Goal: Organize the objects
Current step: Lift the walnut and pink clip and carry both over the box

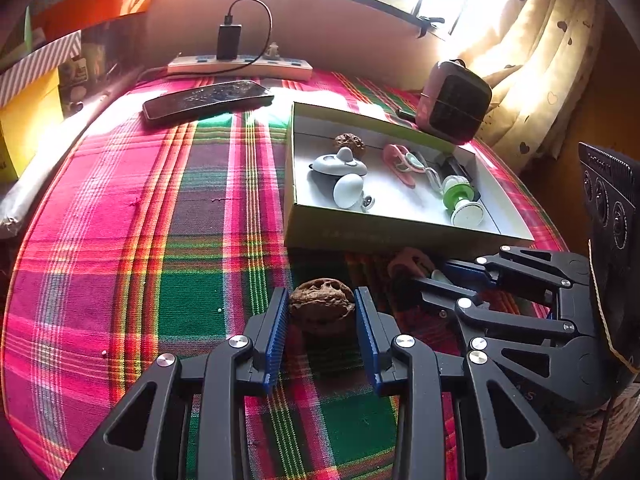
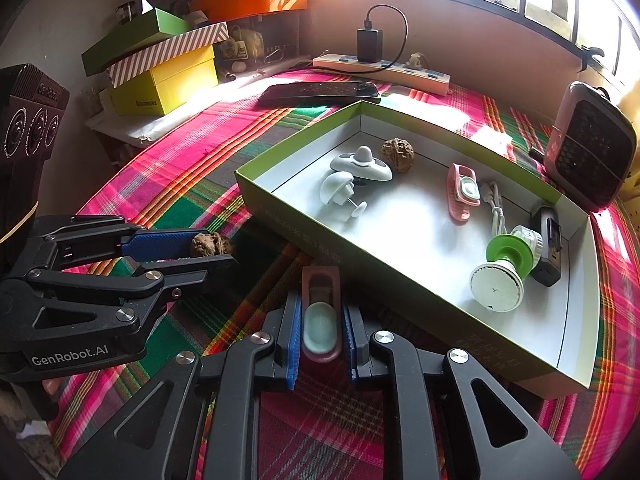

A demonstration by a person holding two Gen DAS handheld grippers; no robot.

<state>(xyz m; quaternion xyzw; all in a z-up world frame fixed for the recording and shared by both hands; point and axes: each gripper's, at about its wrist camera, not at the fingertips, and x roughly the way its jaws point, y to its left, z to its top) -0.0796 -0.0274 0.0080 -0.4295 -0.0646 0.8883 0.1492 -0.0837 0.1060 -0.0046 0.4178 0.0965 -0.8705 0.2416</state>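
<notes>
Nearest in the left wrist view, the left tool [image 1: 322, 312] is clenched on a brown walnut [image 1: 322, 307], its blue pads [image 1: 279, 334] pressing the shell from both sides just above the plaid cloth [image 1: 192, 220] that covers the worktop. In the right wrist view the right tool [image 2: 321, 330] is closed tight on a pink clip [image 2: 320, 312] with a pale oval insert, the clip standing lengthwise between the blue pads, close to the near wall of the box. Just beyond both tools lies an open green box [image 2: 280, 196] with a white inside, resting on the cloth. In it, toward the left end, are a white mushroom-shaped piece [image 2: 336, 188], a grey disc with a knob [image 2: 362, 166] and a second walnut [image 2: 397, 154]; nearer the middle lies a second pink clip [image 2: 464, 192] beside a coiled white cord [image 2: 496, 208]; at the right end are a green-and-white spool [image 2: 506, 270] on its side and a dark oblong gadget [image 2: 548, 244]. Behind the box a black phone [image 2: 320, 92] lies flat, and past it a white power strip [image 2: 380, 70] with a black charger [image 2: 369, 45] plugged in runs along the wall under the window. A pink speaker-like device [image 2: 592, 148] stands to the right of the box, and stacked boxes [image 2: 160, 68], yellow, striped, green and orange, rise at the far left
</notes>
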